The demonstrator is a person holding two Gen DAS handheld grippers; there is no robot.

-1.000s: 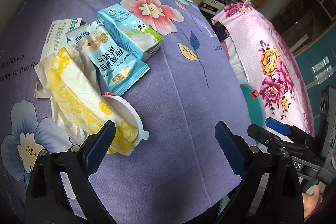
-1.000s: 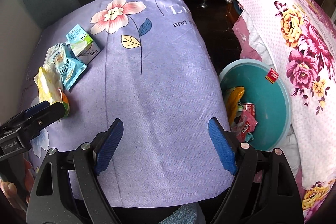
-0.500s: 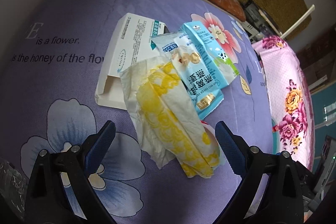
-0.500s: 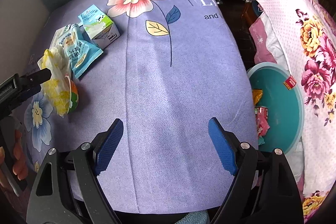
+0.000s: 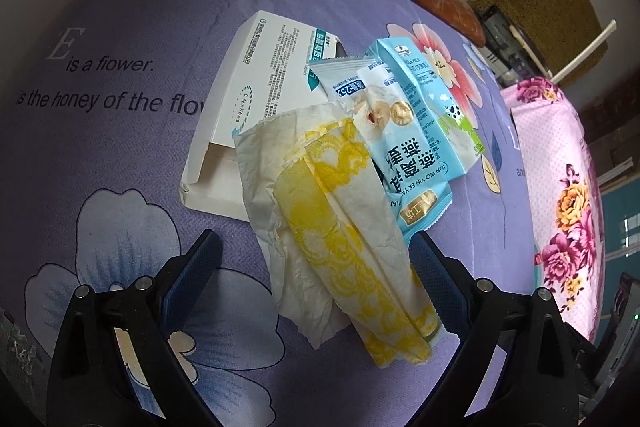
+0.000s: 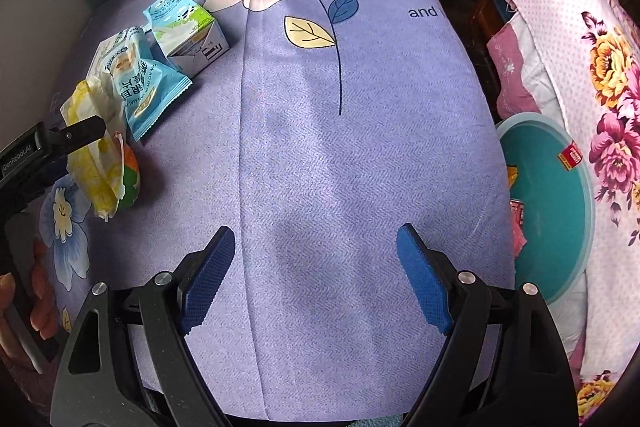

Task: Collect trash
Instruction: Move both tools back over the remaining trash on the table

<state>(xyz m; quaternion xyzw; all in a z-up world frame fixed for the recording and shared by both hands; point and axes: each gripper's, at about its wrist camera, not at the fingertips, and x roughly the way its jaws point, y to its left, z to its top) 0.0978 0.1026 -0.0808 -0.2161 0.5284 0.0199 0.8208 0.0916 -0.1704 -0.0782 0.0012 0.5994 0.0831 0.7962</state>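
Purple floral tabletop [image 6: 340, 167]. Our left claw [image 5: 316, 263] was spread astride the yellow napkin [image 5: 340, 247]; snack packet [image 5: 404, 163], milk carton [image 5: 432, 99], white box [image 5: 256, 95] lay beyond. Right claw [image 6: 316, 279] spread, empty. Teal bin [image 6: 560, 227] held some trash; most remained.

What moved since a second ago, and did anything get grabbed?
The left gripper swung over and closed in on the yellow napkin, its open fingers now either side of it. Nothing is grabbed yet. The right gripper stays open and empty; the trash pile hasn't moved.
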